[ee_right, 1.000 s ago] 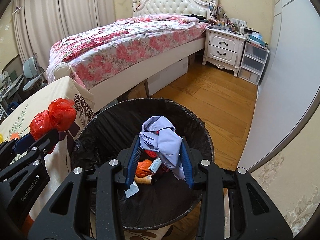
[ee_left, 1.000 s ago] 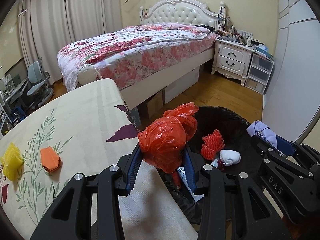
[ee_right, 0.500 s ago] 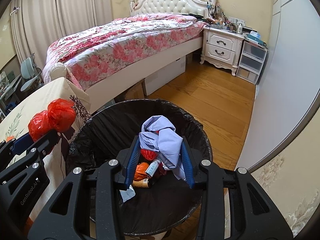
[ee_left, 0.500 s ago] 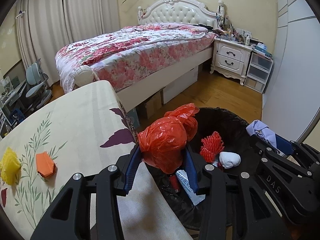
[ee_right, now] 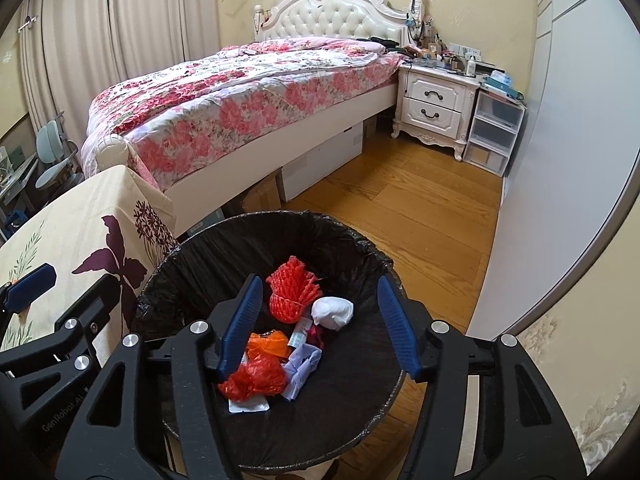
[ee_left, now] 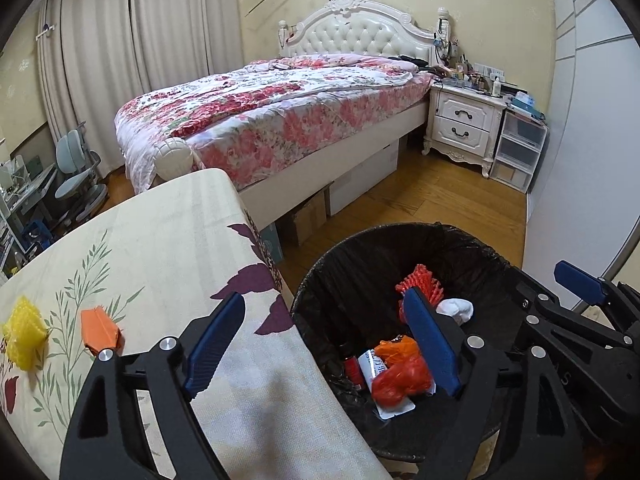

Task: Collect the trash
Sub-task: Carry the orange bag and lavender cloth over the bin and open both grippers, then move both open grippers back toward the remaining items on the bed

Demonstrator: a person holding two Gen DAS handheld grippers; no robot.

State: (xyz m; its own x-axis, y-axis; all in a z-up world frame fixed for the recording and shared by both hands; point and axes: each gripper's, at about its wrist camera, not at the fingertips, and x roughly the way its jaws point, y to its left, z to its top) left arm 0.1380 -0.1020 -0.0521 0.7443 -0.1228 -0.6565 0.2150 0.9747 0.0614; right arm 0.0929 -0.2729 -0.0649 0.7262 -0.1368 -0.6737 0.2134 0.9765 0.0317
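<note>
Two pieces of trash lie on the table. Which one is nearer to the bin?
The orange piece: it lies to the right of the yellow one, on the side toward the bin.

The bin's (ee_right: 360, 248) black-lined mouth lies open from above, hemmed on one side by the table's (ee_left: 168, 240) draped edge touching its rim, while bare wooden floor (ee_right: 420, 216) stretches free toward the bed (ee_right: 248, 120) and nightstand (ee_right: 436, 106).

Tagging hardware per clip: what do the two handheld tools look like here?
Both match: matte black plastic frames with cut-out struts and silver round bolts. Each tool, left and right, has two fingers faced with ribbed dark blue pads. The left's side reads "GenRobot.AI" in the right wrist view. No cables or sleeves show.
</note>
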